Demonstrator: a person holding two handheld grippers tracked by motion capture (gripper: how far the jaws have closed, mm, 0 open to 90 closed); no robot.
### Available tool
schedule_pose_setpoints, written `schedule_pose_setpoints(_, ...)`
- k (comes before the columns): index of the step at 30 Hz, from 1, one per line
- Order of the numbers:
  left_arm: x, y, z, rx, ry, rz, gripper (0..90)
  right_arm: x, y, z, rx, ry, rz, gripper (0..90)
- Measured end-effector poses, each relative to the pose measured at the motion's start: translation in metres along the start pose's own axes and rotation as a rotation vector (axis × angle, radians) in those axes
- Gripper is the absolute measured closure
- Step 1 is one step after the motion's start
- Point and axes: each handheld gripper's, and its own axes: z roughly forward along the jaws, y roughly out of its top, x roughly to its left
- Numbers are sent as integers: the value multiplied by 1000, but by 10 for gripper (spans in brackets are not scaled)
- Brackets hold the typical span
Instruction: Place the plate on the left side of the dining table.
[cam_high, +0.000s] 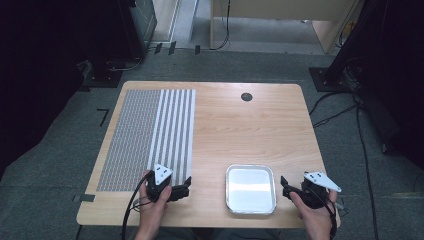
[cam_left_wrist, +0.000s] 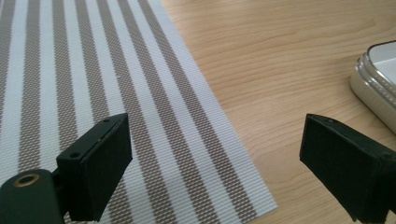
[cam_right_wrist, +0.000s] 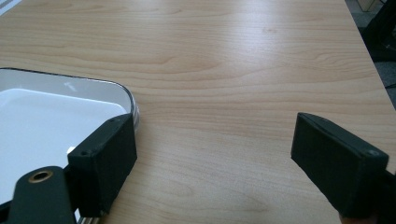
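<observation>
A striped woven placemat (cam_high: 147, 135) covers the left part of the wooden table (cam_high: 260, 125). A shallow white tray (cam_high: 250, 189) with a metal rim lies near the front edge, right of centre. My left gripper (cam_high: 186, 188) rests at the mat's front right corner, open and holding nothing; in the left gripper view the mat (cam_left_wrist: 93, 93) lies under its left jaw and the tray (cam_left_wrist: 376, 79) is at the far right. My right gripper (cam_high: 285, 186) sits just right of the tray, open with nothing between its jaws; the tray (cam_right_wrist: 51, 116) lies beside its left jaw.
A small dark round grommet (cam_high: 246, 96) is set in the table near the far edge. Cables (cam_high: 350, 110) trail on the grey floor to the right. Dark equipment and stands flank both sides of the table, and a wooden desk (cam_high: 280, 15) stands beyond.
</observation>
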Motion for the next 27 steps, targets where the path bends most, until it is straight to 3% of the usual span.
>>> schedule_pose_setpoints(27,-48,13,22,4,-84,42,92,4,3,1,-19,-6,84,197)
